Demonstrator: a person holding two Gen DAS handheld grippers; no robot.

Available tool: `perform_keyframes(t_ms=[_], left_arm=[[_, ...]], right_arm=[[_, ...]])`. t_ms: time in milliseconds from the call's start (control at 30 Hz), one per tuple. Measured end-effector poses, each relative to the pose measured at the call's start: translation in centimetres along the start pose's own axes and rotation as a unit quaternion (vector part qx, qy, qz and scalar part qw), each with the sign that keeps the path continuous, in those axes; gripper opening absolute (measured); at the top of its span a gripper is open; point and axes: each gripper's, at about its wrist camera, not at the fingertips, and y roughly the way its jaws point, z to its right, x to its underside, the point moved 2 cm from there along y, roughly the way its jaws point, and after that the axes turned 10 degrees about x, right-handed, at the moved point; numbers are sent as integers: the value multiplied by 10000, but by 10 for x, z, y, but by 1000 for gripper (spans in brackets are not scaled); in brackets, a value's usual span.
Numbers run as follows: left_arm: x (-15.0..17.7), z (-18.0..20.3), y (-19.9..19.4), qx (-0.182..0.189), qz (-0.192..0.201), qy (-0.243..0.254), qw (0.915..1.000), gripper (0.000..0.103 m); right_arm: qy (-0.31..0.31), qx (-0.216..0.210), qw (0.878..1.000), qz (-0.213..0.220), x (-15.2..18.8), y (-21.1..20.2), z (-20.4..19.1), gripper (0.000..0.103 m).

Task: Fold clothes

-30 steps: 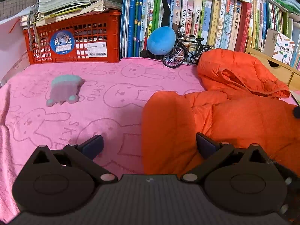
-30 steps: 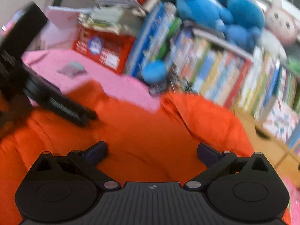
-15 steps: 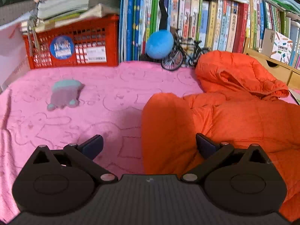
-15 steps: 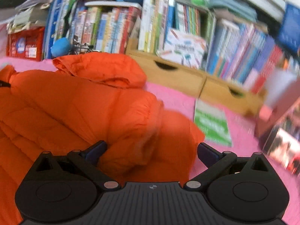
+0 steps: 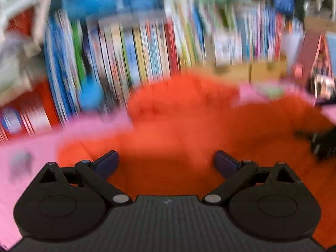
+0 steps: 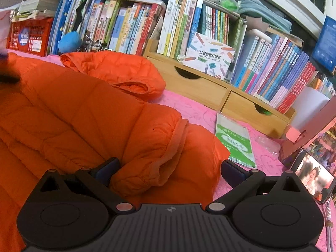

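The orange puffer jacket (image 6: 88,113) is spread on the pink bunny-print cover (image 6: 189,105) before the bookshelf (image 6: 210,42), its folded sleeve cuff flanked by the wide-open right gripper (image 6: 169,169), while the left gripper (image 5: 166,161), badly blurred, is held open above it, nothing grasped.

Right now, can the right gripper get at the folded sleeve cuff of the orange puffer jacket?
Probably yes. The right gripper is open, and the orange puffer jacket's folded sleeve cuff lies between its fingers with nothing over it.

both wrist views face the bookshelf (image 6: 210,31), left seemingly blurred.
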Motion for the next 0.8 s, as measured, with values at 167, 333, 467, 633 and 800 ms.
perform_keyframes(t_ms=[167, 333, 467, 633, 800], left_arm=[[-2, -12, 10, 290, -226, -380, 9986, 103], [-1, -7, 13, 236, -245, -338, 9989, 103], [2, -9, 12, 244, -236, -389, 9987, 103], [3, -9, 11, 252, -209, -394, 9987, 103], [2, -2, 12, 262, -202, -178, 9993, 103]], right_arm=[[598, -190, 9949, 791, -13, -34, 12, 103], [1679, -1611, 9650, 1213, -69, -42, 1, 103], [1124, -1592, 9787, 640, -92, -4, -45, 103], [182, -494, 9984, 212, -59, 21, -52, 103], [1037, -354, 9937, -222, -18, 36, 6, 103]])
